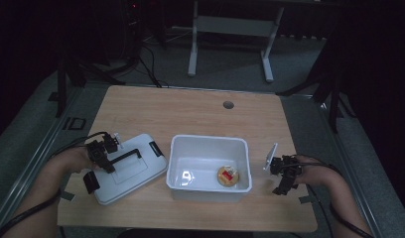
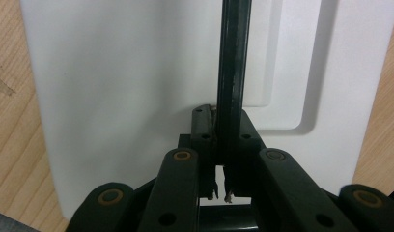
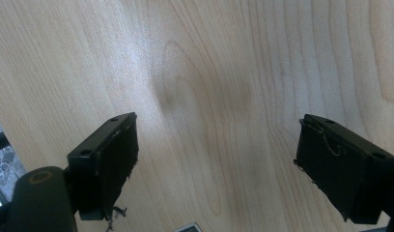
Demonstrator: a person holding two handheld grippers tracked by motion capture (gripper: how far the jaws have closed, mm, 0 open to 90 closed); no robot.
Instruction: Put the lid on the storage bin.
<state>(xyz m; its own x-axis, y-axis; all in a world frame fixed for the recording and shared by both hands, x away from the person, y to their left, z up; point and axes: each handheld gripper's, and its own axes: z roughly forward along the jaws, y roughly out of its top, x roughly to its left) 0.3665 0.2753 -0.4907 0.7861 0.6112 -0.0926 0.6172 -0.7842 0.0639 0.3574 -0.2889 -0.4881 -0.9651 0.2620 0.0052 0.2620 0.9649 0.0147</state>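
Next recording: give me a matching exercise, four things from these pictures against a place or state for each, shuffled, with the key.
1. white plastic lid with a black handle
2. round yellow and red item
3. left gripper
4. right gripper

a. jaws wide apart over bare wood
b. flat on the table, left of the white plastic bin
c. shut on the handle
d. inside the bin

Pairs: 1-b, 2-d, 3-c, 4-a

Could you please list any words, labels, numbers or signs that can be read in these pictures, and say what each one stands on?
No text can be read in any view.
The round yellow item with a red patch in the white bin may carry print, but it is too small and blurred to read.
The white lid, its black handle and the wooden table show no lettering.
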